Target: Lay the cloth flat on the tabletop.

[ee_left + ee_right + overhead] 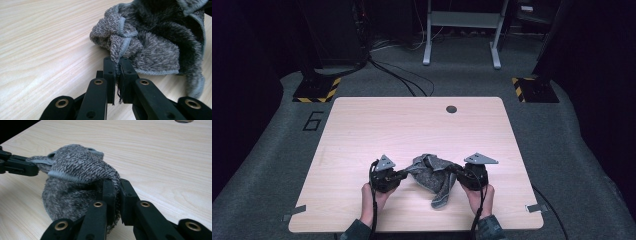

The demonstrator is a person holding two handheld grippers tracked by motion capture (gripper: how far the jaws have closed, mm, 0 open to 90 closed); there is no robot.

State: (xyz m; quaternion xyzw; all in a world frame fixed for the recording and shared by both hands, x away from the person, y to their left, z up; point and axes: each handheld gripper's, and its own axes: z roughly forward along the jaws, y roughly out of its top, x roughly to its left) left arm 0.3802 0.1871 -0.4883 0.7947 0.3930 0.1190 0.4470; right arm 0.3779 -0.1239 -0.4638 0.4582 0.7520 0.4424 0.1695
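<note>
Jaws of both grippers are clamped on the same grey towel (432,176), each pinching a fold of fabric with almost no gap between the pads. Left gripper (117,67) bites a bunched corner with the paler hemmed edge, a few loose threads hanging down between the jaws; the cloth spreads up and right from there. Right gripper (116,188) grips a thick fold on the opposite side, the towel mounding up to its left; the left gripper's black jaws show at the far left edge of that view, holding the other end. In the high view the towel sits crumpled between the two grippers on the near-centre part of the light wooden table (412,125), one end trailing toward the front edge. Left gripper (398,175) and right gripper (460,172) point inward at each other, towel between. Round hole (451,109) in the tabletop near the far edge, well apart from the towel. Dark carpeted floor (272,150) around the table.
</note>
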